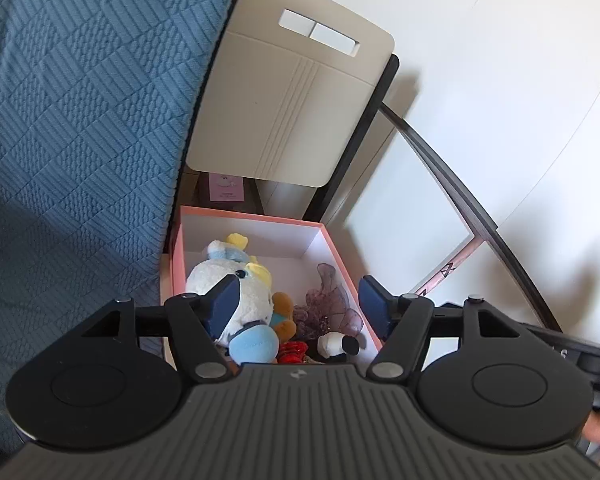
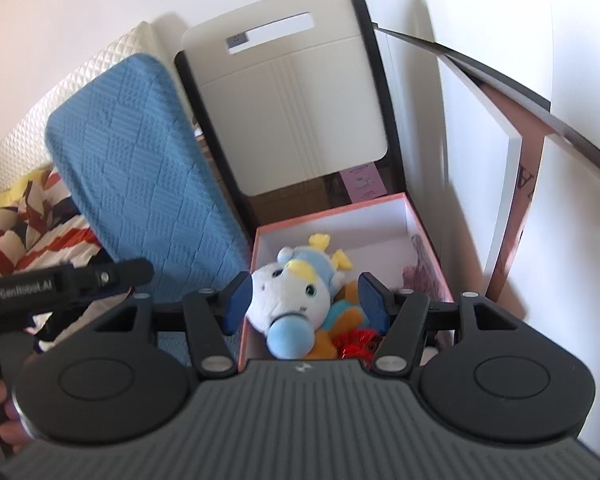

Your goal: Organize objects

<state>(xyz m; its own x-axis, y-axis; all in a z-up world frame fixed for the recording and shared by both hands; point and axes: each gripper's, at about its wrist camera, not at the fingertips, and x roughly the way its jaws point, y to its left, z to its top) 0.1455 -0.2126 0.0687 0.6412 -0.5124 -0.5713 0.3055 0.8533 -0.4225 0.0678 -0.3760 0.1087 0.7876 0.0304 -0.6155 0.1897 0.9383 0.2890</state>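
A pink box (image 1: 256,218) with a white inside stands on the floor; it also shows in the right wrist view (image 2: 340,210). In it lie a white and blue plush toy (image 1: 228,280), also in the right wrist view (image 2: 288,292), an orange plush (image 1: 284,308), a purple gauzy item (image 1: 328,296), a red item (image 1: 294,352) and a small black and white toy (image 1: 338,344). My left gripper (image 1: 300,304) is open and empty above the box. My right gripper (image 2: 306,300) is open and empty above the plush toy. The left gripper's body (image 2: 60,284) shows at the left of the right wrist view.
A blue textured cushion (image 1: 80,140) leans left of the box. A beige chair with a black frame (image 1: 292,100) stands behind it. The box's pink lid (image 2: 516,200) leans on the white wall at the right. A striped cloth (image 2: 20,232) and a white pillow (image 2: 80,76) lie at the far left.
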